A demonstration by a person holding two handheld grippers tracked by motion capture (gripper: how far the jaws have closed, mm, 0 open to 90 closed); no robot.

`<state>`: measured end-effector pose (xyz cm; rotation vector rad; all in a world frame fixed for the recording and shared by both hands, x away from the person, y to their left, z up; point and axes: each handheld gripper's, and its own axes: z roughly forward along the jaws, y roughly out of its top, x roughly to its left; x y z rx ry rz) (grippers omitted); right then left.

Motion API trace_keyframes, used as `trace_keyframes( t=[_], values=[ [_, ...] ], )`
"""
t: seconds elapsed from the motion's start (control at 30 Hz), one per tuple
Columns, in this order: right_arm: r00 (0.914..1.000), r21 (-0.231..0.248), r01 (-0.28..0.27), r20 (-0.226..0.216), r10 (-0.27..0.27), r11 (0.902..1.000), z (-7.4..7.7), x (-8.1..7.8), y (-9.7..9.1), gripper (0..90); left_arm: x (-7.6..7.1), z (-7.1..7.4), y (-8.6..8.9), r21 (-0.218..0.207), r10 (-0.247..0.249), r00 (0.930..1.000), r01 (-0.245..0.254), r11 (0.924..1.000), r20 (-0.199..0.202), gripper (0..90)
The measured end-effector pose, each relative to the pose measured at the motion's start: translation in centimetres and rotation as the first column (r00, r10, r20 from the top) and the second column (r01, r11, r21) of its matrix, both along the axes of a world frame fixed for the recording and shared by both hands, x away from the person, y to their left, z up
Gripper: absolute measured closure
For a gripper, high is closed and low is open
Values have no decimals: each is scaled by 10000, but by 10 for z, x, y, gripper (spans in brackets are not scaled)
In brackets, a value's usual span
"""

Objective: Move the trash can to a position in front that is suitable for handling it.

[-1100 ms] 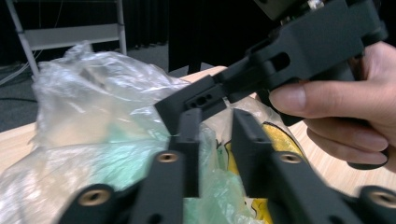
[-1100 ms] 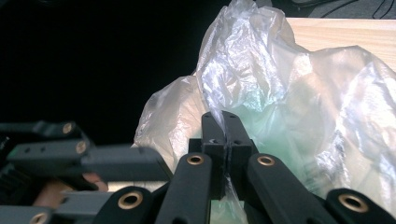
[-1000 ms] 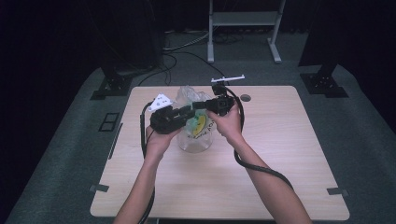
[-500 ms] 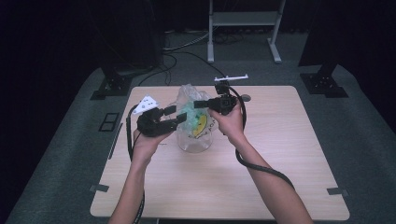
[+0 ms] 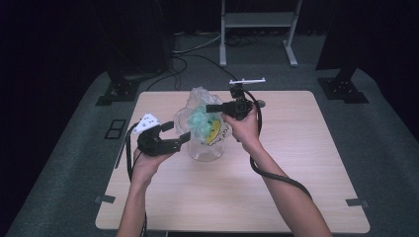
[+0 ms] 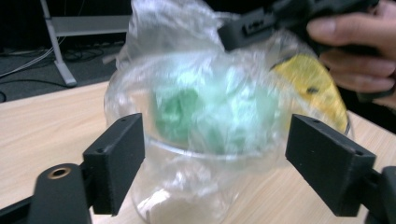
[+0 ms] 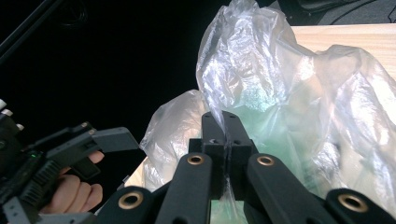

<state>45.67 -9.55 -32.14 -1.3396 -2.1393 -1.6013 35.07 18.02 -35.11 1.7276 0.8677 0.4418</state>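
High view: a clear plastic bag [image 5: 202, 121] sits in a glass bowl [image 5: 206, 150] at the middle of the wooden table [image 5: 276, 197], green crumpled contents [image 5: 200, 121] and a yellow label [image 5: 217, 131] showing through it.
Left gripper view: the left gripper [image 6: 215, 158] has its jaws spread wide with nothing between them, lined up on the bowl rim; the high view sets it just beside the bowl's left side.
Right gripper view: the right gripper [image 7: 225, 140] has its jaws pressed together on a fold of the plastic bag film, which the high view is too small to show.
Writing: dark marks on the yellow label, not readable.
Change: half a second ago the left gripper was nearer the bag; it has drawn back left and toward the person.
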Motion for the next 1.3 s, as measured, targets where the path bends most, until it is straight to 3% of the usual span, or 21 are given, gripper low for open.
trace_keyframes(
  t=[0.6, 0.83, 1.3],
  values=[
    [9998, 341, -45, 210, 38, 9994, 16, -4, -5, 900, -8, -28, 8, -40, 56, 9997, -57, 10000, -235, 94],
    [9992, 557, -107, 383, 86, 9984, 28, -8, -7, 900, -9, -36, 12, -452, -150, 9991, 133, 9989, -386, 94],
    [9971, 981, -255, 733, 184, 9949, 49, -16, -21, 900, -12, -42, 19, -173, 16, 9992, -23, 9998, -405, 92]
  ],
)
